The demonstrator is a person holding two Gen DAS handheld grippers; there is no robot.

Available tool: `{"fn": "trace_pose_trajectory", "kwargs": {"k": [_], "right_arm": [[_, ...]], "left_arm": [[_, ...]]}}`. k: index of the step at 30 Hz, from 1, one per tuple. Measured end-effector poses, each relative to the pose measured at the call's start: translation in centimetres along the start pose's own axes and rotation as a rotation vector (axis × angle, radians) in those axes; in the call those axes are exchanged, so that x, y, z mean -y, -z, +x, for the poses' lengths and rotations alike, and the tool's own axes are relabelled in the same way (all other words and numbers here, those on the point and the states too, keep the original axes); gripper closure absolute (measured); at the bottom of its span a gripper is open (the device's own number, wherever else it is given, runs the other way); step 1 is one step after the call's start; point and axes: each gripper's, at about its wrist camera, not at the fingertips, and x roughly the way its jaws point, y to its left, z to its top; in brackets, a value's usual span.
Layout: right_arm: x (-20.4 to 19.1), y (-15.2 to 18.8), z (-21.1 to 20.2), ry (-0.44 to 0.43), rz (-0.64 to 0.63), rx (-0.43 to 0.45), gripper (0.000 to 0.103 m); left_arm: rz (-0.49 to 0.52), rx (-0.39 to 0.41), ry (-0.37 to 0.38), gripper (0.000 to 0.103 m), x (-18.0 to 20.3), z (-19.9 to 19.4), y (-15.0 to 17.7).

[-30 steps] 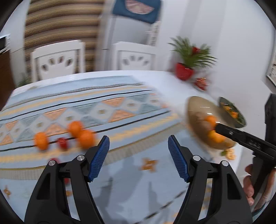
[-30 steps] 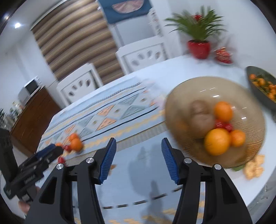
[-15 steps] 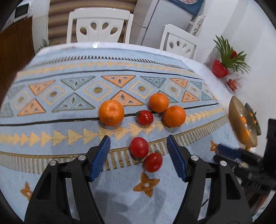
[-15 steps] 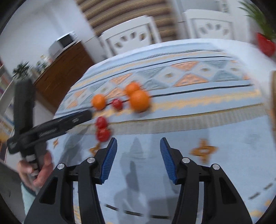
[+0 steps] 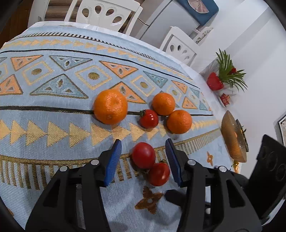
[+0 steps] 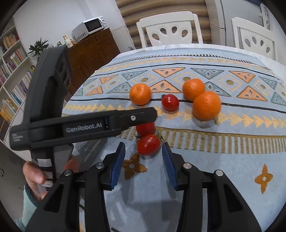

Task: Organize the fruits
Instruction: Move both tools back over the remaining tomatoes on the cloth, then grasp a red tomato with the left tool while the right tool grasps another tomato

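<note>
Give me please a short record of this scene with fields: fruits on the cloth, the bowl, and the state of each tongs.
oranges: three on the patterned cloth; largest orange apart from the other two
tomatoes: three; far tomato among the oranges, two touching tomatoes nearer
bowl: amber bowl at the table's right edge
left tongs: open, around the touching tomatoes
right tongs: open, near tomato at its tips

Two white chairs (image 6: 170, 26) with teardrop cut-outs stand at the far edge of the table, top centre and upper right of the right wrist view, before a brown striped blind (image 6: 160, 7). At upper left, a white microwave (image 6: 88, 25) sits on a dark wooden sideboard (image 6: 89, 53). A bookshelf (image 6: 10, 58) fills the left edge beside white walls.
</note>
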Motion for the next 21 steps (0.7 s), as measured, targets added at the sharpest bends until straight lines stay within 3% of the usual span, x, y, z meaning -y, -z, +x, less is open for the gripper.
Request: {"fn": "trace_pose_trajectory", "kwargs": {"k": [7,17,21], "right_arm": [[0.1,0.1,1.1,0.017,0.006,0.007,0.060],[0.0,0.3,1.5,0.049,0.000,-0.001,0.061],[0.3,0.2,1.7,0.047,0.007,-0.009,0.065]], "left_arm": [[0.035,-0.019,-0.019,0.053,1.1,0.6,0.2],[0.055,-0.017,-0.065,0.061,0.9,1.0,0.3],[0.070,-0.011,-0.089,0.063,1.2,1.1,0.4]]}}
